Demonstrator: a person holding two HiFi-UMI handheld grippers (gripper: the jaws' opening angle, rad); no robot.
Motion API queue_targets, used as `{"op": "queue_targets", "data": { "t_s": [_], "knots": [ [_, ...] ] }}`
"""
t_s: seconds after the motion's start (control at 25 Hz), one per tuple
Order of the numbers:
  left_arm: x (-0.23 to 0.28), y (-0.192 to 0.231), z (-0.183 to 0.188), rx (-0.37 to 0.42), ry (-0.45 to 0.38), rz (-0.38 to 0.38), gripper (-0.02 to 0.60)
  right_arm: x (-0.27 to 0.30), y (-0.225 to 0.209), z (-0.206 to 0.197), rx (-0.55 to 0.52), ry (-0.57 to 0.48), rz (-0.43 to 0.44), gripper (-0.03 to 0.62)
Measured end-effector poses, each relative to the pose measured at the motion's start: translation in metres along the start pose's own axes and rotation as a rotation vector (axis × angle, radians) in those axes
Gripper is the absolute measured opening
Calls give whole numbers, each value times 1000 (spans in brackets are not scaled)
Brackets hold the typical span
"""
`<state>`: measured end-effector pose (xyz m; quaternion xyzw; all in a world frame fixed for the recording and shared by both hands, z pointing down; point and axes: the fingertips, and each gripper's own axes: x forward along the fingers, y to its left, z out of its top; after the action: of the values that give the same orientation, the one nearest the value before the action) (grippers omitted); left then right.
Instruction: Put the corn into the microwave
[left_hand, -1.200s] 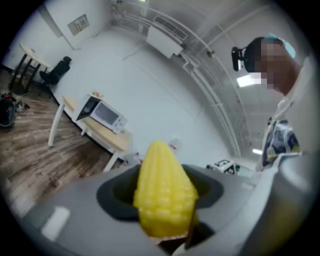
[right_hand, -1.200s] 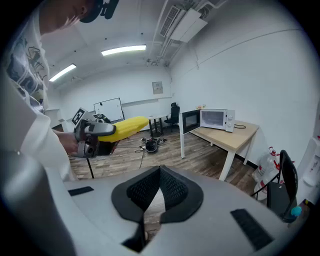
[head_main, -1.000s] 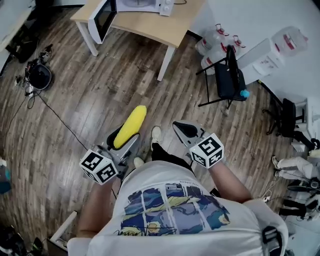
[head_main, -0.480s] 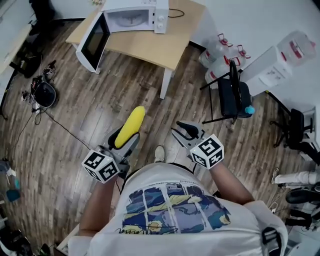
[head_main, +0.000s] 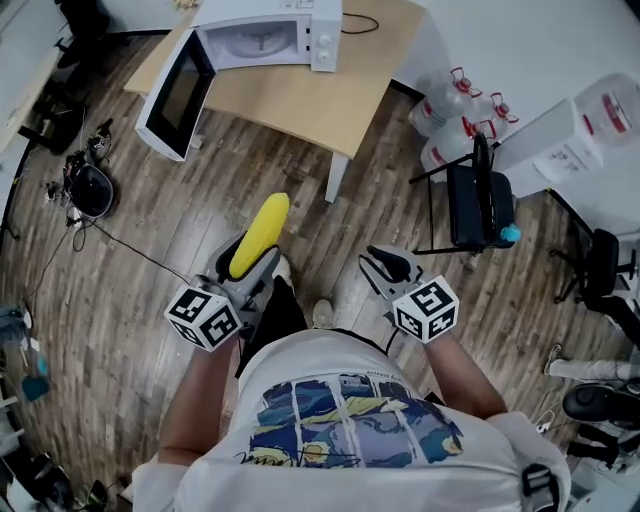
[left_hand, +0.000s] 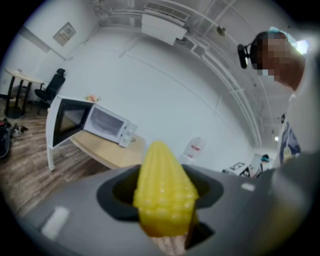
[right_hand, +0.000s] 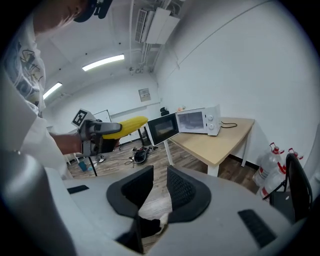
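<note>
A yellow corn cob (head_main: 260, 232) sticks forward out of my left gripper (head_main: 252, 268), which is shut on its base; in the left gripper view the corn (left_hand: 164, 195) fills the middle between the jaws. My right gripper (head_main: 385, 265) holds nothing, and its jaws stand a little apart and are closing (right_hand: 159, 187). The white microwave (head_main: 265, 35) stands on a light wooden table (head_main: 320, 100) ahead, its door (head_main: 178, 95) swung wide open to the left. It shows in the left gripper view as the microwave (left_hand: 107, 124) and in the right gripper view as the microwave (right_hand: 199, 121).
A black folding chair (head_main: 478, 195) and water bottles (head_main: 455, 110) stand right of the table. A white box (head_main: 560, 135) lies further right. Cables and a dark round object (head_main: 90, 188) lie on the wooden floor at the left. My legs and shoe are below the grippers.
Both grippers have travelled toward the table, which now sits nearer in the head view. The right jaws, shut a second ago, have come apart. The corn stays in the left gripper.
</note>
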<state>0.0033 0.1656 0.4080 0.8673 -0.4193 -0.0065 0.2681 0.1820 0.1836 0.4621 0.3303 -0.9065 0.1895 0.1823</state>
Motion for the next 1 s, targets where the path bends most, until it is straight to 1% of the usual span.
{"op": "queue_targets", "data": {
  "t_s": [0.16, 0.32, 0.48, 0.6, 0.68, 0.84, 1.0],
  "knots": [
    [32, 38, 16, 45, -3, 28, 253, 21, -31, 11, 10, 9, -22, 67],
    [78, 78, 37, 50, 10, 1, 253, 37, -67, 34, 49, 2, -107, 55],
    [120, 116, 76, 67, 7, -22, 253, 64, -92, 71, 33, 0, -147, 51],
    [151, 150, 99, 80, 14, -26, 252, 90, -110, 88, 60, 3, -182, 48],
    [168, 177, 111, 87, 16, -4, 253, 108, -115, 99, 77, 4, -194, 48],
    [200, 230, 129, 97, 24, 49, 252, 139, -125, 121, 59, 10, -214, 48],
    [232, 273, 141, 109, 39, 83, 252, 153, -135, 135, 72, 11, -236, 48]
  ]
}}
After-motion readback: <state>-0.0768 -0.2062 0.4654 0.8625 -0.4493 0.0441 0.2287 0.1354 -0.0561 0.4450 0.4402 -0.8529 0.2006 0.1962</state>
